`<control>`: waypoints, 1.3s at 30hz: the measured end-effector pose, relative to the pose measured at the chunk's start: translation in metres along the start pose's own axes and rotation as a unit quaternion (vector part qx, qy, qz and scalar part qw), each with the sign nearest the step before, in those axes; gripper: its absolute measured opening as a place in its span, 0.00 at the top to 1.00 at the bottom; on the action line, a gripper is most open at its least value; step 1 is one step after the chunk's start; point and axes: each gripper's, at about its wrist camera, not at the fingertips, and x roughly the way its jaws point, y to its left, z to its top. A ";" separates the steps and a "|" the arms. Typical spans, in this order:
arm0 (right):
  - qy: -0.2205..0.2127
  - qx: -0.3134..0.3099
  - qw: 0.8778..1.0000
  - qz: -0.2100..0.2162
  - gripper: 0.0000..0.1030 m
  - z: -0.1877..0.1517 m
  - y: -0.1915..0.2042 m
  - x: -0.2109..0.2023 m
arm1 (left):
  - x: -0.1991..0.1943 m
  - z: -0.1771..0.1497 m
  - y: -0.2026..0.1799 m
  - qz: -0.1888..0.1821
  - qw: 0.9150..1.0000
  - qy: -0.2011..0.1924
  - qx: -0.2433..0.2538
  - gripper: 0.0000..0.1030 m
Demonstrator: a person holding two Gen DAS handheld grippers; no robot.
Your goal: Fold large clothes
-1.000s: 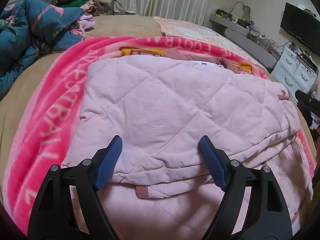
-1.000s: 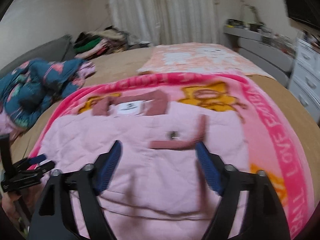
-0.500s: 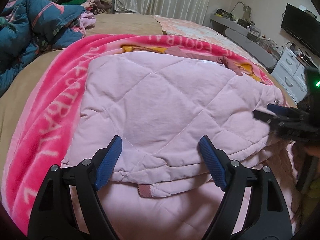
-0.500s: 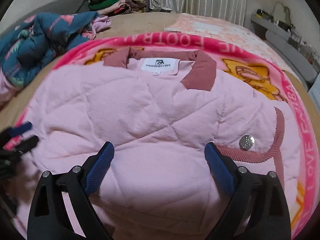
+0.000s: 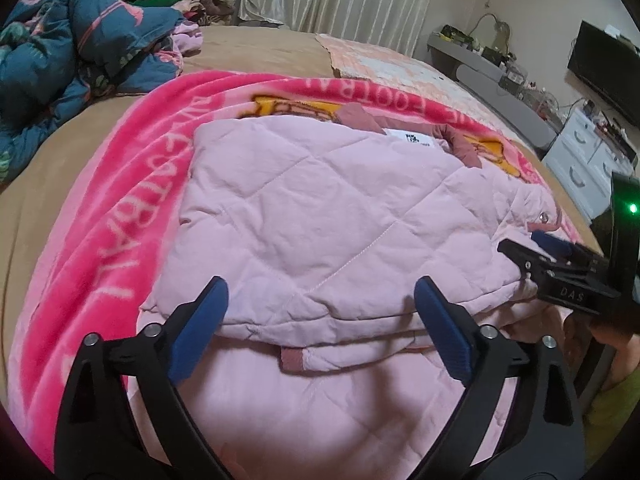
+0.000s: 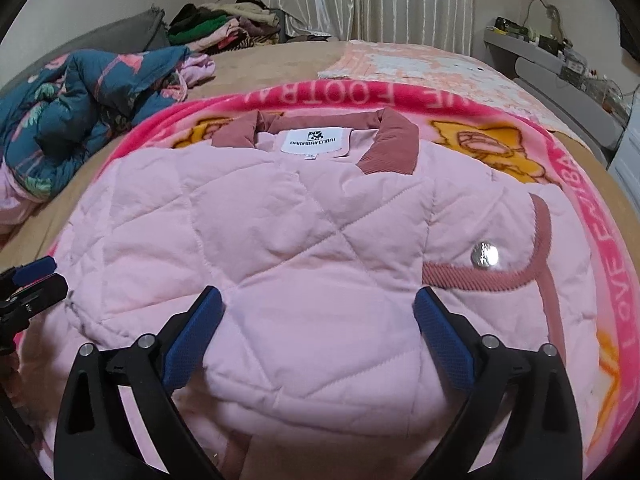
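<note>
A pink quilted jacket lies folded on a bright pink blanket on the bed. Its dusty-rose collar, white label and silver snap button show in the right wrist view. My left gripper hovers over the jacket's near folded edge; its jaws are opening, the fabric lies below and between them, and the pads do not press it. My right gripper hangs over the jacket's front, jaws opening too, nothing pinched. Each gripper shows in the other's view: the right gripper at the jacket's right edge, the left gripper at its left.
A blue floral quilt is heaped at the left on the tan bed sheet. A pile of clothes sits by the curtains. A peach blanket lies beyond. White drawers, a grey shelf and a TV stand at the right.
My right gripper came down and closer to the jacket and entered the left wrist view from the right. The left gripper stayed put, and its jaws stand slightly wider.
</note>
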 end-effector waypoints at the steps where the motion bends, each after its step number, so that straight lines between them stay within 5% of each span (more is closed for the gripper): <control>1: -0.002 0.004 1.000 0.002 0.05 -0.001 -0.001 -0.003 | -0.002 0.000 0.000 -0.001 1.000 -0.001 -0.002 0.12; 39: -0.050 0.035 0.996 0.058 0.04 -0.025 -0.012 -0.092 | -0.083 -0.021 -0.016 0.012 0.998 -0.056 0.001 0.09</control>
